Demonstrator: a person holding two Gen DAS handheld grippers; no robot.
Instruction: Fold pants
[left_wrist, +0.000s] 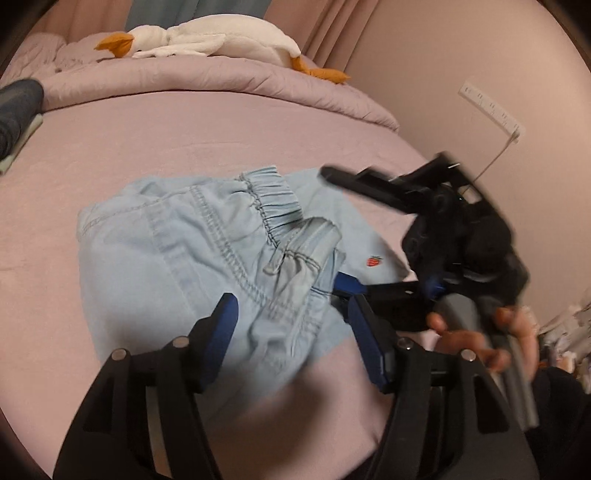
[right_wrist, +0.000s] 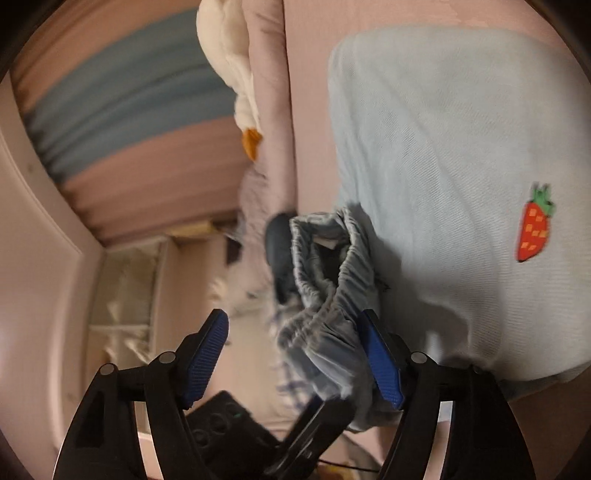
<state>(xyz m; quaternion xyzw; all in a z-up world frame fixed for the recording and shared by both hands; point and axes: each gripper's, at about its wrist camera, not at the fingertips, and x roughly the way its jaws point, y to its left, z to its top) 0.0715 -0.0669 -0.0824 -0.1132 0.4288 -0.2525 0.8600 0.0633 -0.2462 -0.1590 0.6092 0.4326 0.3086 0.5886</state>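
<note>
Light blue pants (left_wrist: 192, 251) lie partly folded on the pink bed sheet (left_wrist: 147, 147), elastic waistband (left_wrist: 273, 199) toward the far side. My left gripper (left_wrist: 291, 308) stands open over the near bunched edge; fabric lies between its blue pads without being pinched. My right gripper (left_wrist: 338, 226) reaches in from the right, held by a hand (left_wrist: 472, 332). In the right wrist view, which is rolled sideways, the right gripper (right_wrist: 293, 321) is open. The gathered waistband (right_wrist: 332, 295) hangs between its fingers and rests against one blue pad (right_wrist: 380, 362). A strawberry patch (right_wrist: 532, 229) shows on the pants.
A white plush goose (left_wrist: 207, 37) lies on a rolled pink quilt (left_wrist: 221, 77) at the bed's far end. Dark folded clothes (left_wrist: 18, 107) sit at the left edge. A power strip (left_wrist: 491, 107) hangs on the right wall. A pale shelf unit (right_wrist: 125, 295) stands beside the bed.
</note>
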